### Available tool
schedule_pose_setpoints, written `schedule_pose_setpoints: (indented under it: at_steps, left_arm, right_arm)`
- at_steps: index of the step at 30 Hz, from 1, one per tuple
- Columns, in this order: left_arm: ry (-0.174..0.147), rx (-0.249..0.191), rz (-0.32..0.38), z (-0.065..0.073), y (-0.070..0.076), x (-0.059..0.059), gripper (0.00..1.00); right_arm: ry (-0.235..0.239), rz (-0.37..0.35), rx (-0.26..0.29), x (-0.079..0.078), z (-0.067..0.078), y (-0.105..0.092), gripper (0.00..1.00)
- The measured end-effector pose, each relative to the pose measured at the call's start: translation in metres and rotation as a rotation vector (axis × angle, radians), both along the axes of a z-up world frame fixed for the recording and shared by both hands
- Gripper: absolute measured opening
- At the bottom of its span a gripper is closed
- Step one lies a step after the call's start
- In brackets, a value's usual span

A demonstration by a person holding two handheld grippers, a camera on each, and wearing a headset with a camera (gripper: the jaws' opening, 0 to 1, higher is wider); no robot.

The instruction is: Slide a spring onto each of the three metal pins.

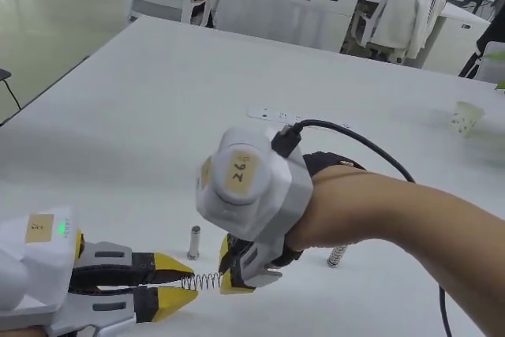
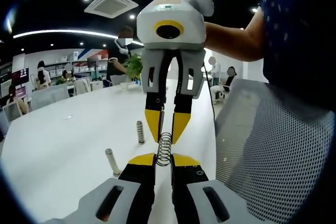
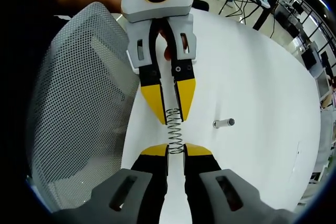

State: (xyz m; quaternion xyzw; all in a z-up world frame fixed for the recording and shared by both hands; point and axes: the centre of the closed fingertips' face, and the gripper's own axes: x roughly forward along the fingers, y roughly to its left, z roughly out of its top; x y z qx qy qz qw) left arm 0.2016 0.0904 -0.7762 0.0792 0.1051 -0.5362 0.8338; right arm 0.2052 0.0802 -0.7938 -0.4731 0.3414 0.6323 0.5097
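Observation:
A thin steel spring hangs stretched between my two grippers just above the white table. My left gripper is shut on one end of it. My right gripper is shut on the other end, tip to tip with the left. A bare metal pin stands just beyond the spring. Another pin wearing a spring stands to the right, partly behind the person's forearm.
A black cable runs from the right gripper across the table. A small pale object lies at the far right. A grey mesh chair stands at the table's near side. Chairs and desks line the far edge.

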Motion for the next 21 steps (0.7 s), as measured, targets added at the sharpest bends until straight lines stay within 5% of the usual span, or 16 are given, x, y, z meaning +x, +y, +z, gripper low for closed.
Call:
schedule_pose_setpoints:
  at_steps: [21]
  left_arm:
    - [-0.004,-0.015,-0.002,0.0032,-0.0007,-0.0009,0.02]
  right_arm:
    - [0.020,-0.021,-0.005,0.0003,-0.0060,-0.0022,0.13]
